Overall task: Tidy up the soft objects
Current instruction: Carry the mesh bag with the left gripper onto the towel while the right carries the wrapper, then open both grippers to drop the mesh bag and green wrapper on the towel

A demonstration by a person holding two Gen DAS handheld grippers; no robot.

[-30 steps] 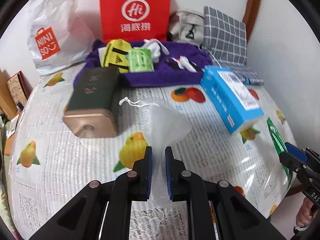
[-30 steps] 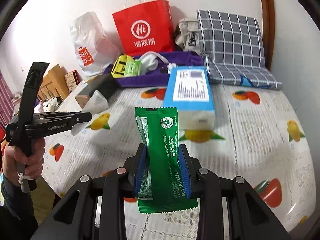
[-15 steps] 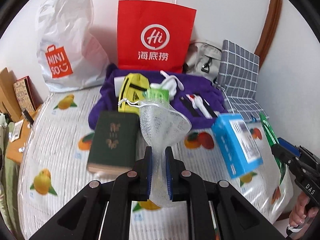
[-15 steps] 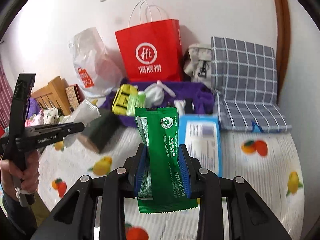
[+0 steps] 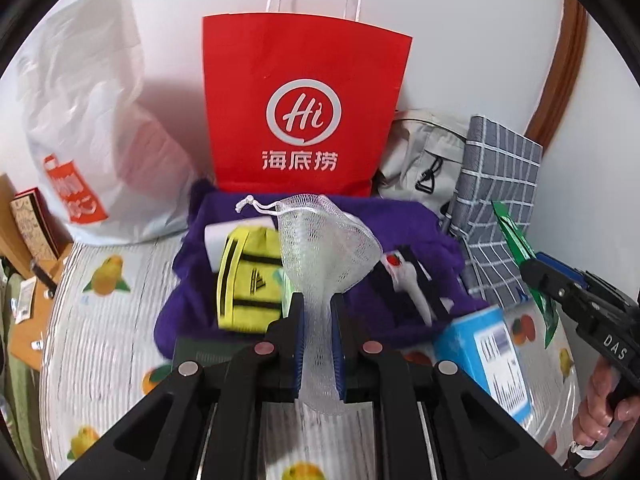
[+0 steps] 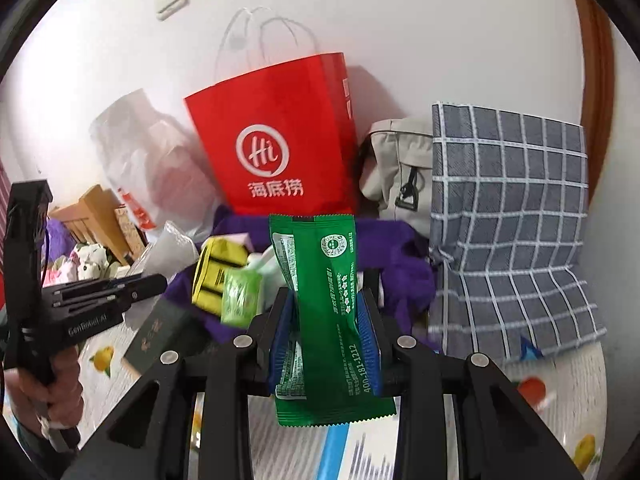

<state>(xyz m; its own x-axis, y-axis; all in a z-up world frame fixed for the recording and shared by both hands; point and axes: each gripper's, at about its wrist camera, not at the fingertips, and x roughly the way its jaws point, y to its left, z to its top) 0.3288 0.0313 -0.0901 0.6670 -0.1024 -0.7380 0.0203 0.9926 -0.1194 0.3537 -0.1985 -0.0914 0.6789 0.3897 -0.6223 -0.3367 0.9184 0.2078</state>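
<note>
A white mesh pouch (image 5: 320, 264) stands upright, pinched low; a green packet (image 6: 328, 300) is clamped upright mid-length.

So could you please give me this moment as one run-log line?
left gripper: shut on white mesh pouch | right gripper: shut on green packet | both held above purple cloth, facing red paper bag

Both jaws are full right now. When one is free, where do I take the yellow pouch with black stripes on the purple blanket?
Probably the yellow pouch by its near short end, coming from above on the camera side. It lies flat and long on the purple blanket, and the white mesh bag in the left gripper hides its right edge.
</note>
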